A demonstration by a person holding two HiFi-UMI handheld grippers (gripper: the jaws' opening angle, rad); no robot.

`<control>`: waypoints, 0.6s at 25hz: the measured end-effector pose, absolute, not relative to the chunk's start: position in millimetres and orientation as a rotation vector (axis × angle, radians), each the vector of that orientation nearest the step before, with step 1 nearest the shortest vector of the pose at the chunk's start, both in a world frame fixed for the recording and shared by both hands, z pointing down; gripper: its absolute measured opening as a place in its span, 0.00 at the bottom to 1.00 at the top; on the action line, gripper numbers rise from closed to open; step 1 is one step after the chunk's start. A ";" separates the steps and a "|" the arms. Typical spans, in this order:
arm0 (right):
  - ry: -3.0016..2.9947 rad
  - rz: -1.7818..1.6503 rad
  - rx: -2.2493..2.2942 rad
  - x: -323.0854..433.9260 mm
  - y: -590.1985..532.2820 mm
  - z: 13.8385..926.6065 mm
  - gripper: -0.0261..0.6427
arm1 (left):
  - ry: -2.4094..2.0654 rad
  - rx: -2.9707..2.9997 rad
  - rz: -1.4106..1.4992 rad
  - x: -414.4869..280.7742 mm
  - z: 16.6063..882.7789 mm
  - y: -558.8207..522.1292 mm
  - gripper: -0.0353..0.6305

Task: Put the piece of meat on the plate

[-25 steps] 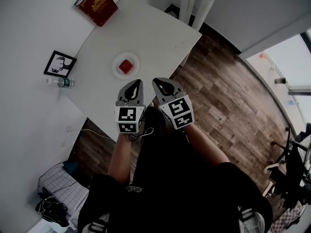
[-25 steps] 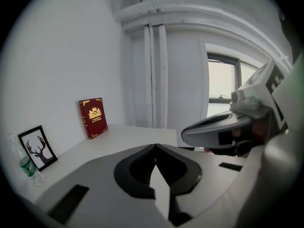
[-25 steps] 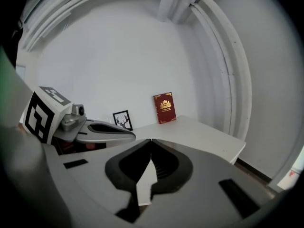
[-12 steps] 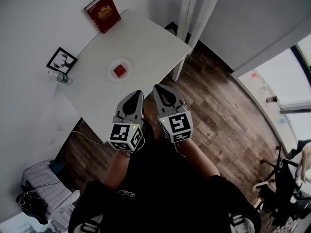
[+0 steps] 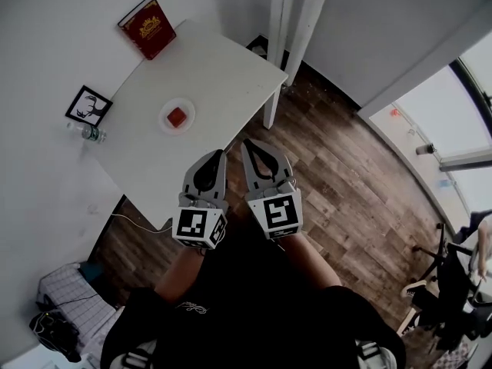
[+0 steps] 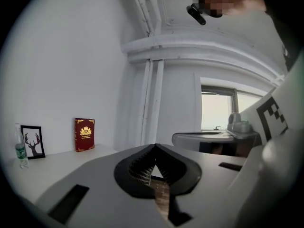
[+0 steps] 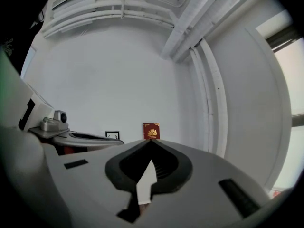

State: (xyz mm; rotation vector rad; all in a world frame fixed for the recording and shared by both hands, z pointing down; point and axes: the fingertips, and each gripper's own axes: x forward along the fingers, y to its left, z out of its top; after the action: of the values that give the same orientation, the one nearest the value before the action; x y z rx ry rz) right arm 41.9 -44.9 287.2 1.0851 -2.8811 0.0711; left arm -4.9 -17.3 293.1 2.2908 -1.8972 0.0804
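Observation:
A red piece of meat (image 5: 177, 116) lies on a small white plate (image 5: 166, 121) near the middle of the white table (image 5: 223, 75). My left gripper (image 5: 217, 153) and my right gripper (image 5: 247, 144) hover side by side, well back from the table over the wooden floor. Both have their jaws shut and hold nothing. In the left gripper view my left gripper (image 6: 154, 146) points level at the far wall. The right gripper (image 7: 150, 141) also points level in its own view, with its tips meeting. Neither gripper view shows the plate or the meat.
A red book (image 5: 147, 27) leans on the wall at the table's far corner. A framed deer picture (image 5: 88, 106) and a water bottle (image 5: 84, 133) stand at the table's left edge. White pipes (image 5: 296, 14) run down beside the table. Wooden floor (image 5: 346, 191) spreads to the right.
Both grippers have risen and pulled back from the table, staying shut. The table and plate now look smaller and farther off in the head view.

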 end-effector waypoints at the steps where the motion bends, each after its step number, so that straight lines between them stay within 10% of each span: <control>1: -2.885 0.073 1.086 44.0 -45.2 287.6 0.07 | -1.898 2.301 0.072 -2.4 290.6 -18.3 0.06; 15: -2.910 0.045 1.044 28.8 -47.3 280.3 0.07 | -1.904 2.346 0.117 -13.4 283.9 -22.2 0.06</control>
State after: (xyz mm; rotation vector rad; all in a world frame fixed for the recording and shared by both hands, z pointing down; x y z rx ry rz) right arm 28.8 -47.3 280.3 1.0437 -2.9103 0.0451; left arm -13.4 -22.2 283.9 2.3463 -1.9043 0.1167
